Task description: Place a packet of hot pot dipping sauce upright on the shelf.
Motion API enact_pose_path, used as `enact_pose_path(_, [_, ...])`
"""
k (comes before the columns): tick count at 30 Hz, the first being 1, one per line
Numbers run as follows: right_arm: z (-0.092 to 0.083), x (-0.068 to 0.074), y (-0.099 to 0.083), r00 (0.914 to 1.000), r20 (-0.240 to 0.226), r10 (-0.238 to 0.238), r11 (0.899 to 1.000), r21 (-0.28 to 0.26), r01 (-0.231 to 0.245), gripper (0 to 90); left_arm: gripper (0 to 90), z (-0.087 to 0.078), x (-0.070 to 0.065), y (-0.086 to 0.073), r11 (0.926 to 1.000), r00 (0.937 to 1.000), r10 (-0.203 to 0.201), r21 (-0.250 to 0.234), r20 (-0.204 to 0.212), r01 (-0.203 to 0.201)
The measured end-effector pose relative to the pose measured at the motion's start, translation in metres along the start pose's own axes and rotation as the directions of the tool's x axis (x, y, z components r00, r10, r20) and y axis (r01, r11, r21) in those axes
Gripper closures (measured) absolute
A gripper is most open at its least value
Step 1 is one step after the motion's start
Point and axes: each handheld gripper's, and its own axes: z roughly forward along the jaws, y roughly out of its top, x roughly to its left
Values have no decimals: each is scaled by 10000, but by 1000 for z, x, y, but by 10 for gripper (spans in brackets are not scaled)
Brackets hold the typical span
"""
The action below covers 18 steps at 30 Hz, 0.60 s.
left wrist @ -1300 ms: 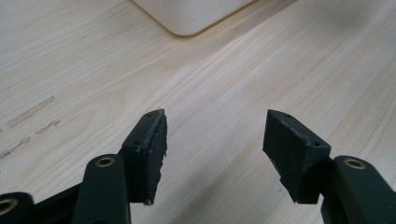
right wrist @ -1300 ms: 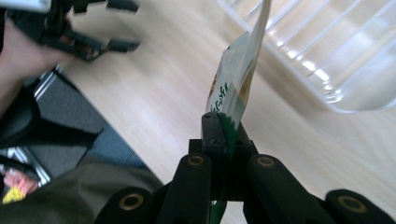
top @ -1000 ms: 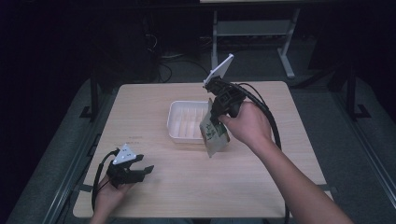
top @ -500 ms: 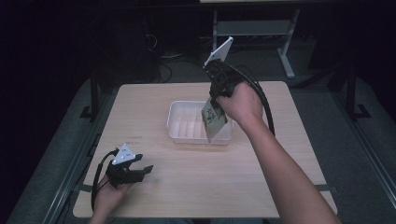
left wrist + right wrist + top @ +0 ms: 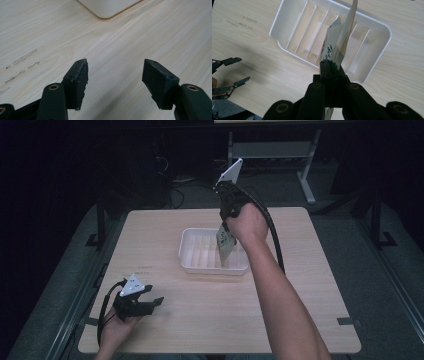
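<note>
The thin silvery packet with green print hangs over the white ribbed plastic tray, pinched by the right gripper; its print is unreadable. At seven o'clock on the wooden table, the left gripper stands spread, empty.

**Two handheld black grippers, bare forearms**

Left gripper: black body w/ grey three-cornered plate on top, black cable looping off its side. Jaws are chunky black blocks w/ rough textured pads, small screw holes at the tips, brass-coloured pivot rivets on the black link arms.

Right gripper: same black build, light three-cornered plate up top, thick black cable arcing off. Brass-ringed pivots on black links too.

Both forearms bare, no sleeves or gloves in sight.
</note>
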Motion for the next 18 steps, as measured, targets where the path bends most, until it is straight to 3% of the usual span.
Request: enact_pose_path(18, [16,-5,13,9983,346,464,9989,71,-467,895,365,0,0,0,10000,10000,78,-43,60,-78])
